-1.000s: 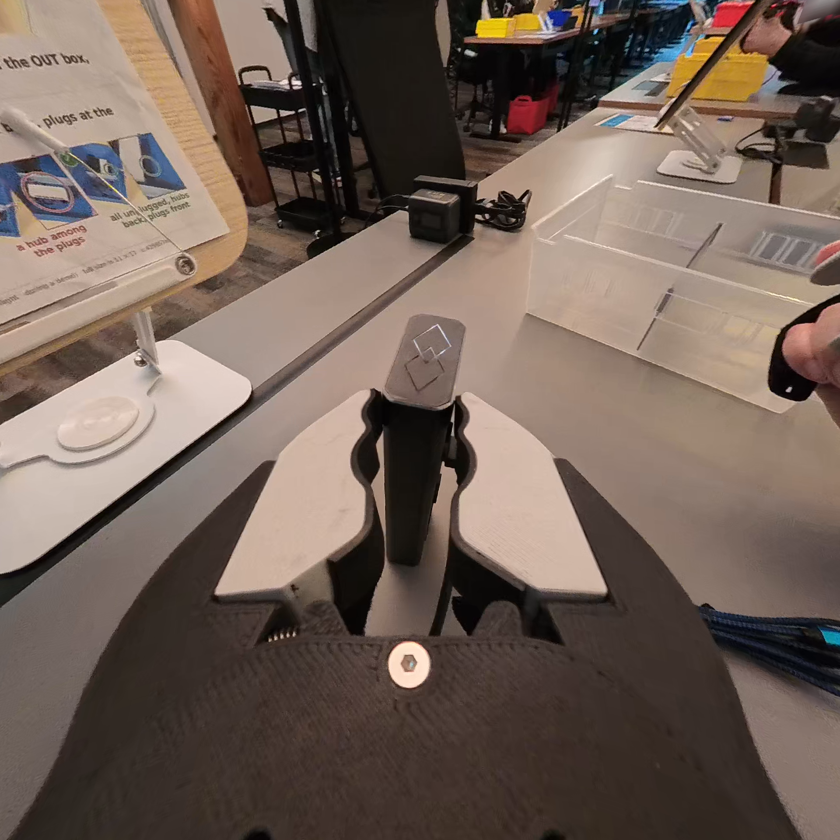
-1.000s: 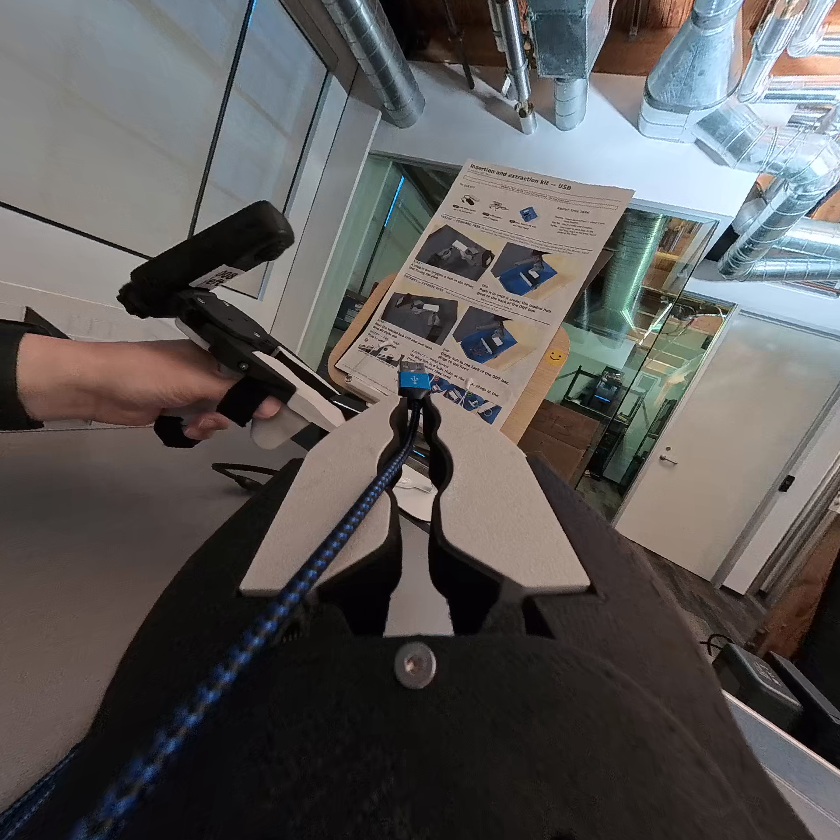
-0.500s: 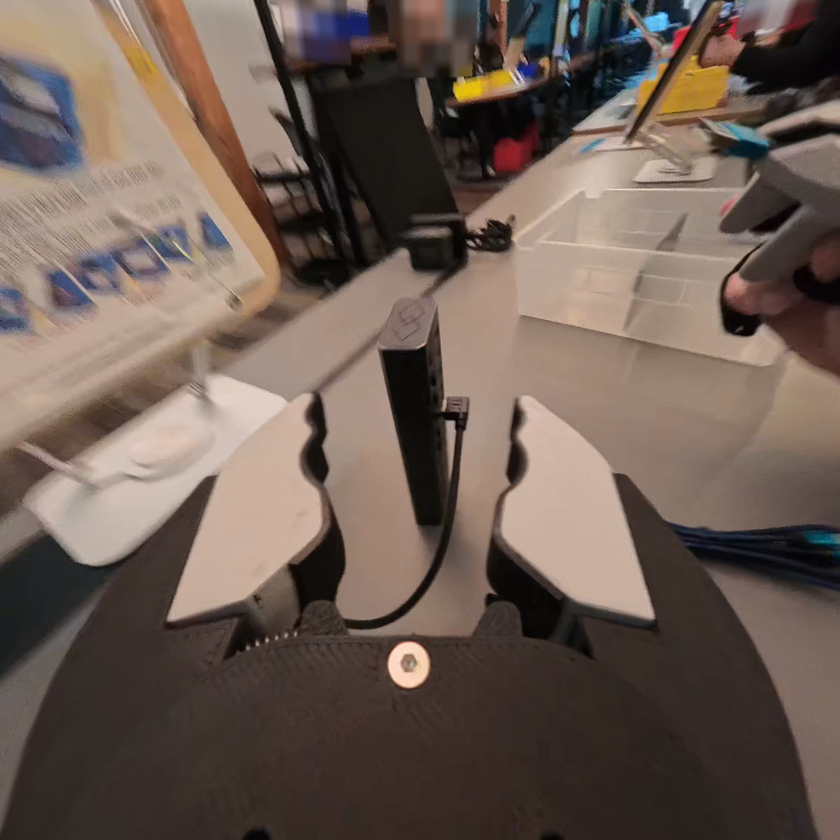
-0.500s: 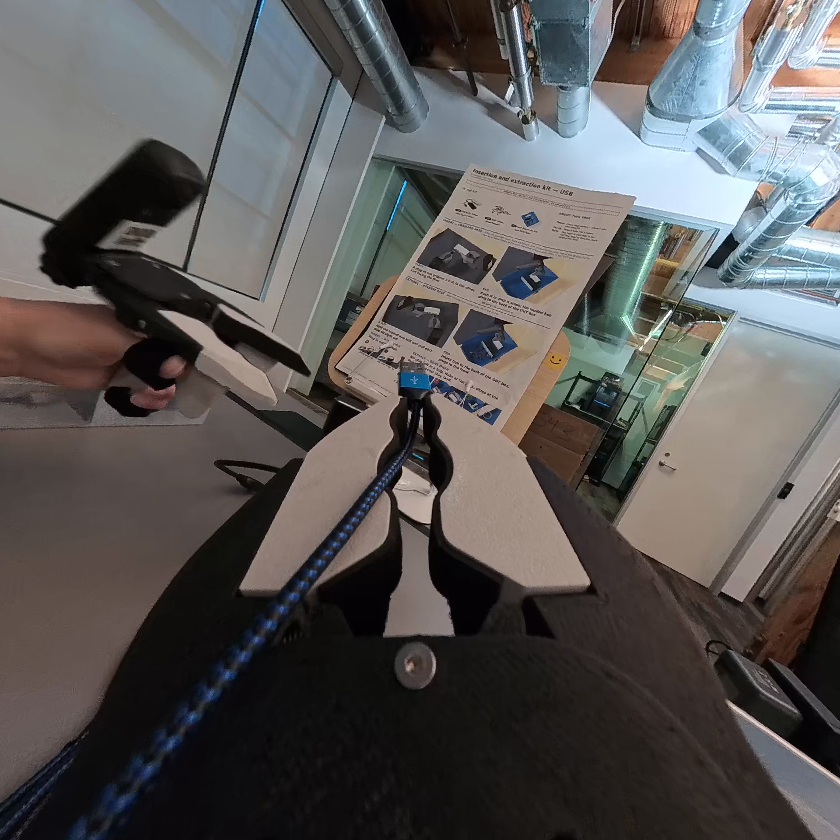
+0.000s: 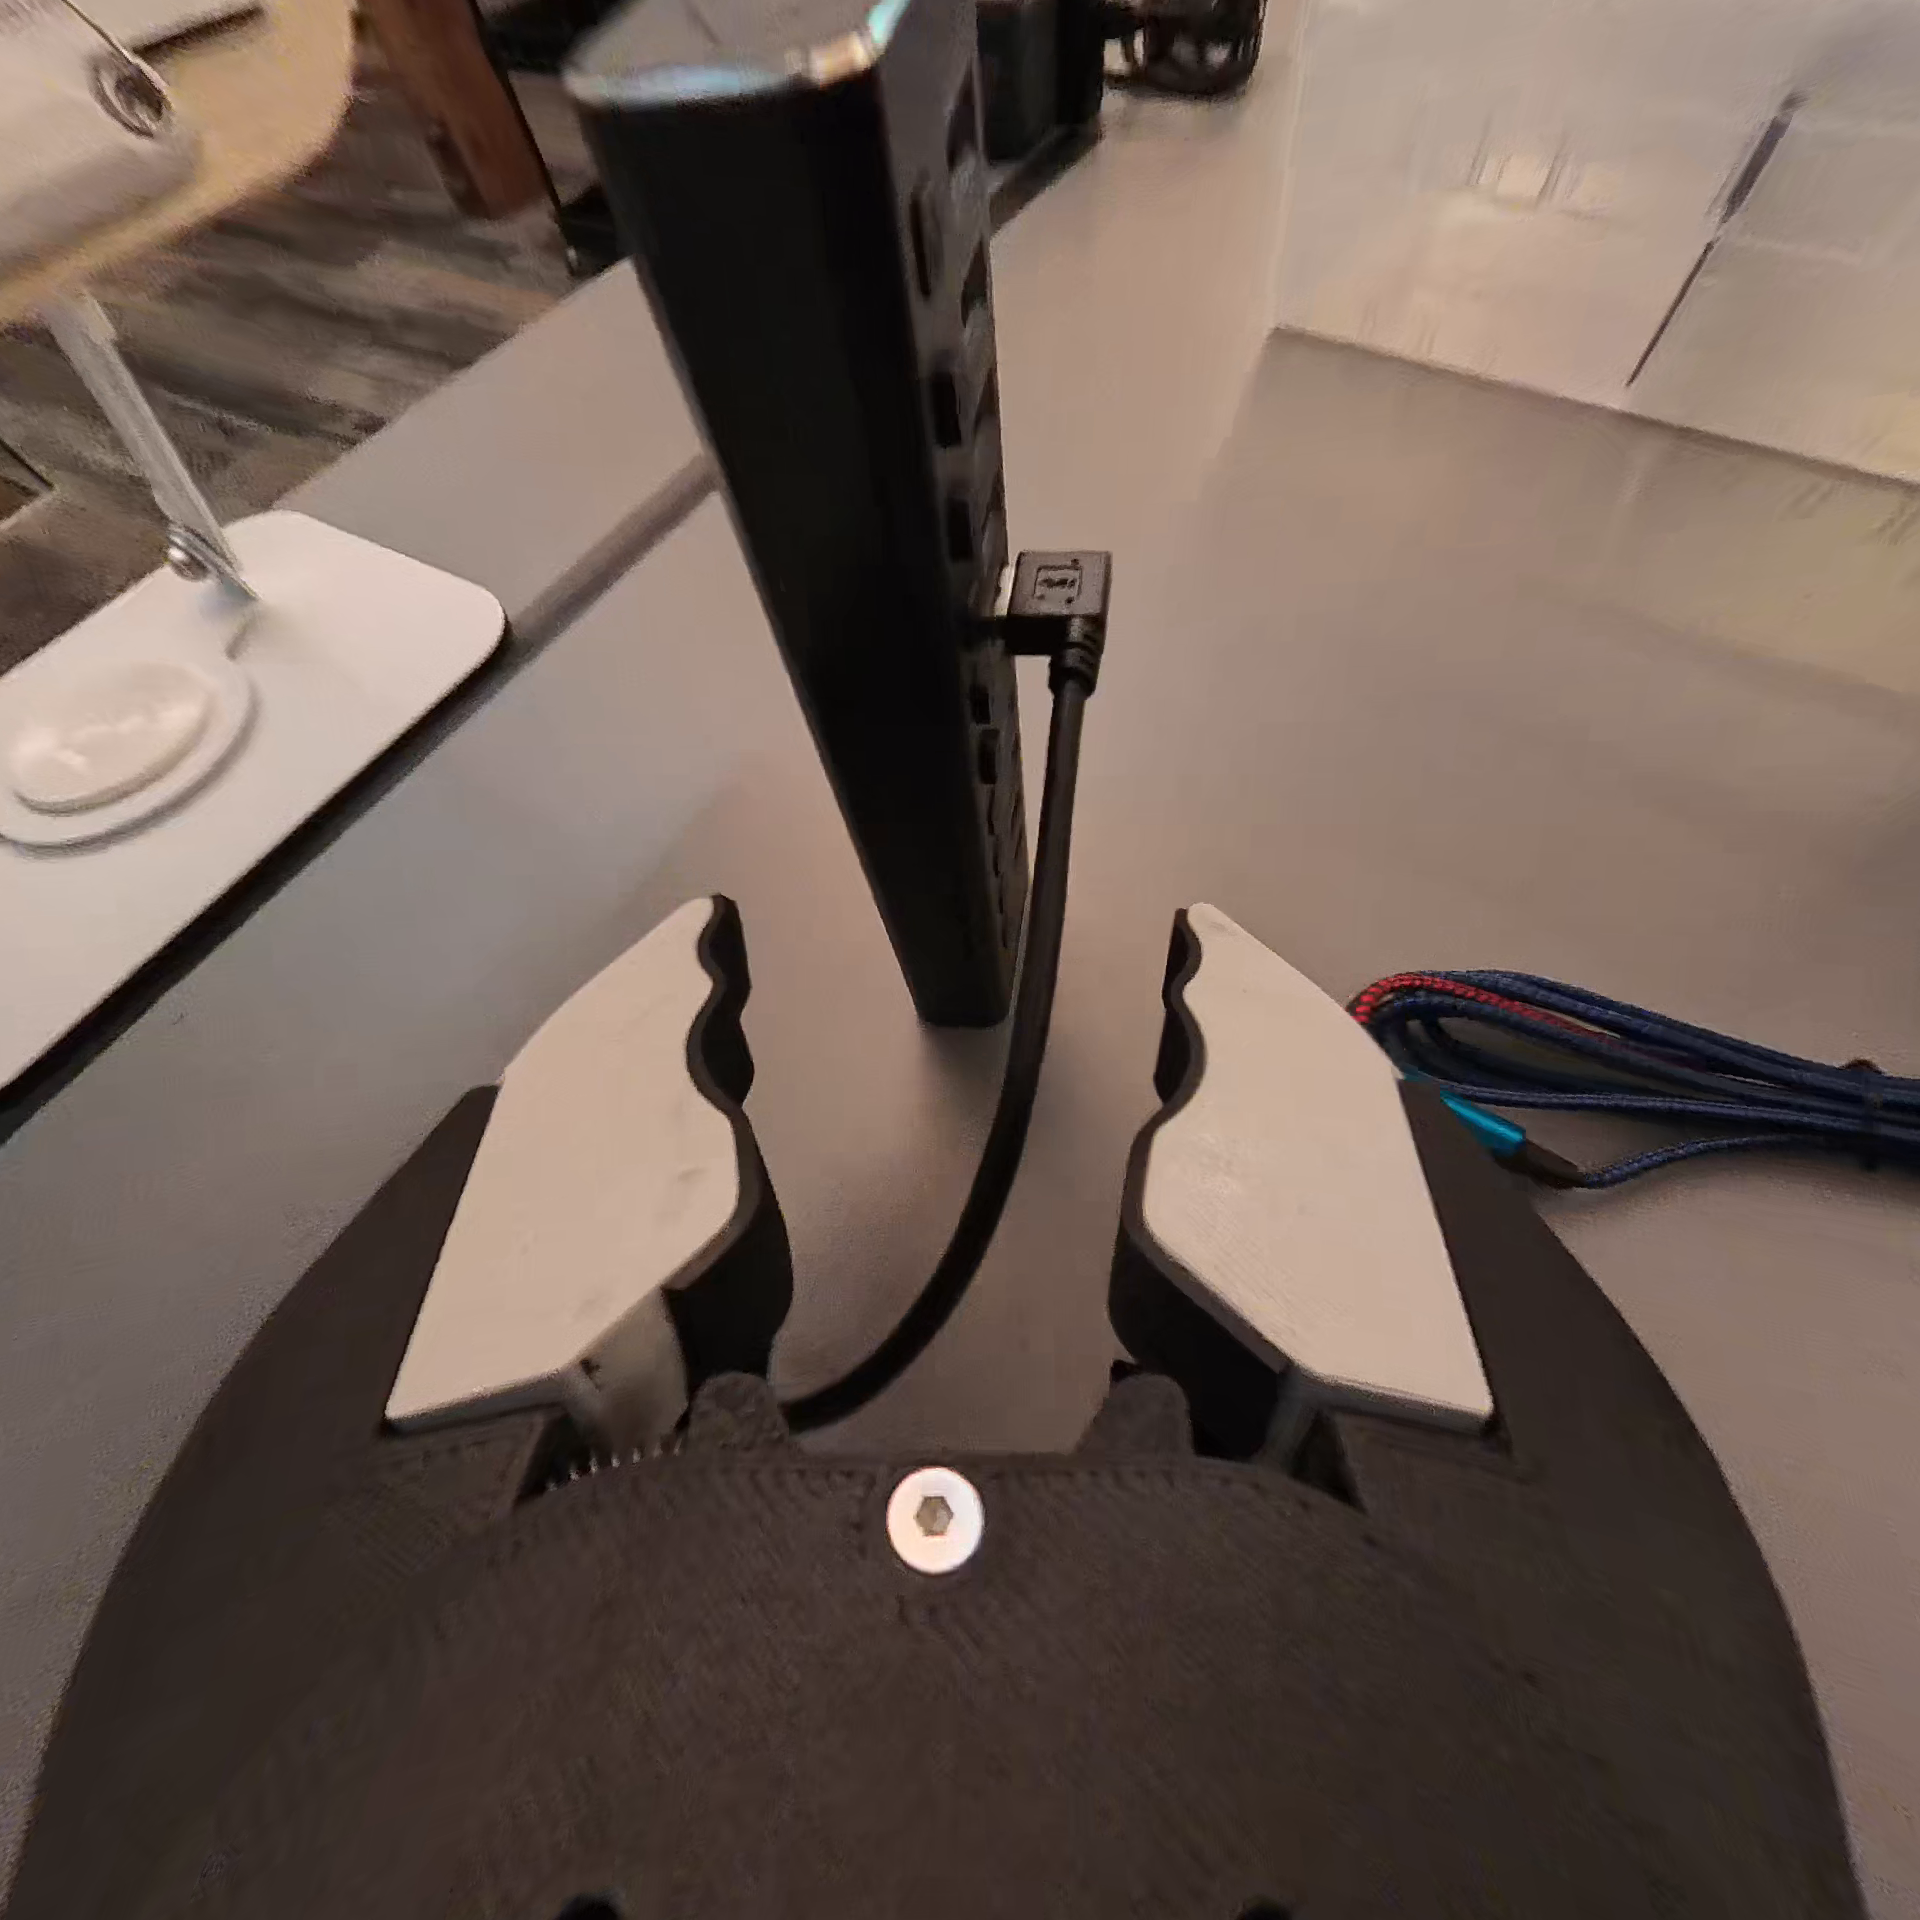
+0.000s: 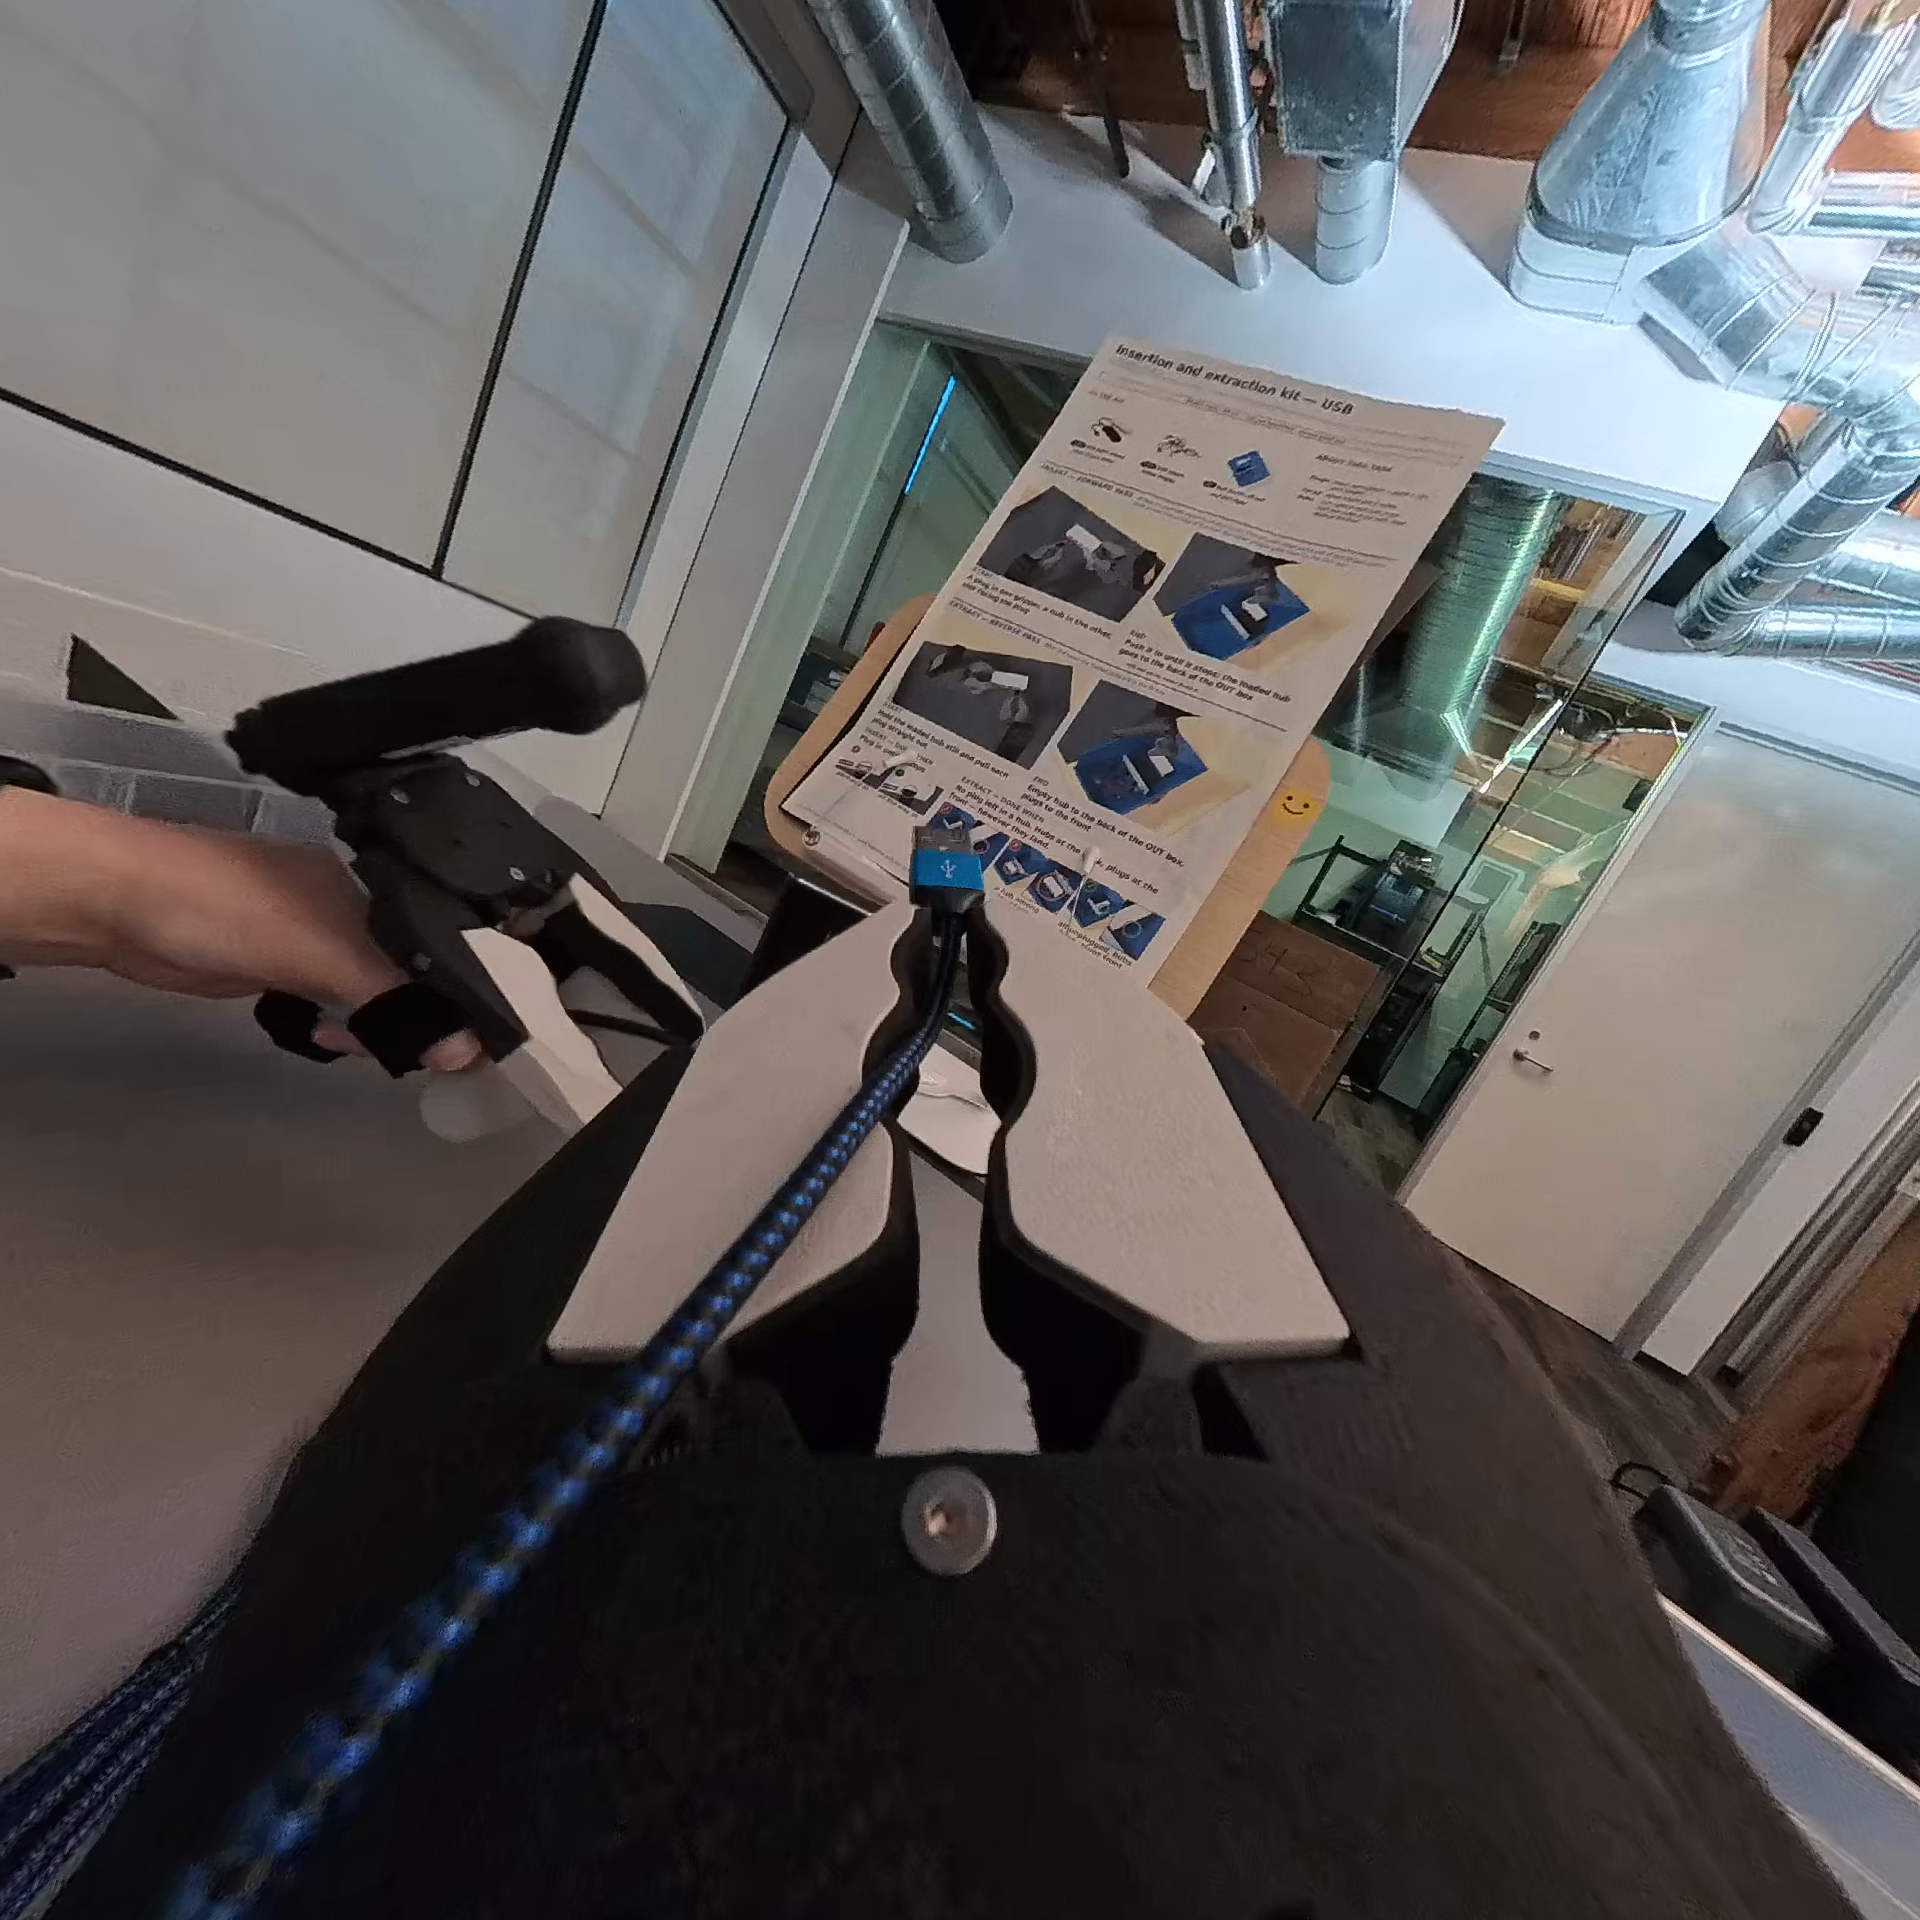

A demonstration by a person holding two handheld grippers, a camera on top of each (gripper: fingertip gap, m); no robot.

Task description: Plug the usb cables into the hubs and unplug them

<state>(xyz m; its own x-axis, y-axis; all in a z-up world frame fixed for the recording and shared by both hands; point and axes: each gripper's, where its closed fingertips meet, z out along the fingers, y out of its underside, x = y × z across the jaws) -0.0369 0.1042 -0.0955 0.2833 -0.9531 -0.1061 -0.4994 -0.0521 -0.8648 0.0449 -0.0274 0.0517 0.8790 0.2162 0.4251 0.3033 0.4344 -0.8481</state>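
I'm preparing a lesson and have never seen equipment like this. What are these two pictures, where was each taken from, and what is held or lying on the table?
No robot here: a person holds a hand-operated two-finger gripper in each hand, each with a camera looking forward along its fingers.

The left view shows the left gripper open, close behind a tall black hub standing upright on the grey table. A black cable is plugged into the hub's side. Braided blue cables lie to the right, a white stand base to the left.

The right view tilts upward. The right gripper is shut on a blue USB plug with a braided cable. The other gripper and the hand holding it appear at left, an instruction sheet beyond.
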